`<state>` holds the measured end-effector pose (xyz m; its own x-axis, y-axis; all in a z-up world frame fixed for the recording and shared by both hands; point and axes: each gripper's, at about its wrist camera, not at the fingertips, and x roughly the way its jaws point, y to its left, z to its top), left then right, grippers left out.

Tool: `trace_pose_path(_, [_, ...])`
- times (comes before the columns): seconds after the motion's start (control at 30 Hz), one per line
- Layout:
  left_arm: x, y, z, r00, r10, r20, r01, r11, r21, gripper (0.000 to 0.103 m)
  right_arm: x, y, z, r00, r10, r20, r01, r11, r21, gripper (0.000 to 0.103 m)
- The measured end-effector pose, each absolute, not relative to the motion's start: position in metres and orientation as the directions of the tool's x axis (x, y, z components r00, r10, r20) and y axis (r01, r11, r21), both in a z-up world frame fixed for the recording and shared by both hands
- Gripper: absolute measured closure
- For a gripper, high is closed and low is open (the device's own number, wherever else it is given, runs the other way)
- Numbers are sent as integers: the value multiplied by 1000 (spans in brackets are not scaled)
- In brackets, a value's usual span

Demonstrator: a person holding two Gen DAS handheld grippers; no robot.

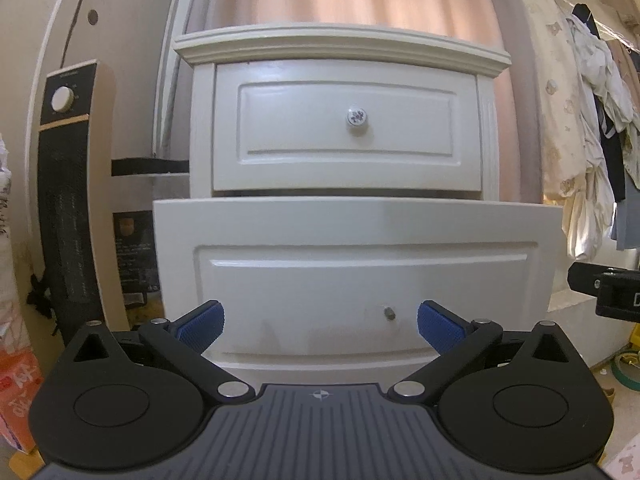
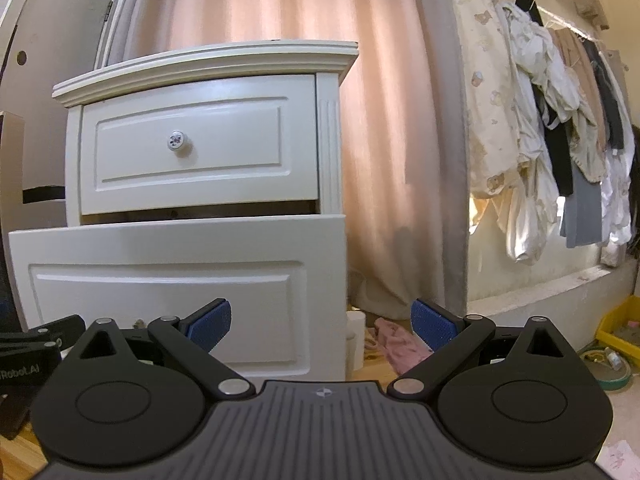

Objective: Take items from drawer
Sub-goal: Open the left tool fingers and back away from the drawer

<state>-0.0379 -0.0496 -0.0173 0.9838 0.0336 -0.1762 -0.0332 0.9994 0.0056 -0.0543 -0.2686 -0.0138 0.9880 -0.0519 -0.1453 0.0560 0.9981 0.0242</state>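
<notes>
Lower drawer [image 1: 360, 280] of the white nightstand [image 1: 340, 46] stands pulled out; upper drawer [image 1: 346, 126] shut. Drawer contents hidden behind its front panel. Left gripper [image 1: 320, 326] and right gripper [image 2: 320, 326] both spread, empty, low before the front. Fits items pending or already removed.

nightstand [image 1: 340, 52]: cream white
upper drawer knob [image 1: 355, 116]: white, dark floral print
curtain [image 2: 380, 120]: pale pink
gripper pads [image 1: 202, 326]: blue, dotted texture
hanging sheet [image 2: 486, 100]: cream, bear print
bin [image 2: 620, 320]: yellow
</notes>
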Motion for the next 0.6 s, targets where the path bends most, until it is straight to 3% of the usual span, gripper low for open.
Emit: trace_pose_path(0.6, [-27,-8,1,993,-27,-118,26,1000,-7,0,-43,-227,1,984,-76,-161,71,997,-40,0])
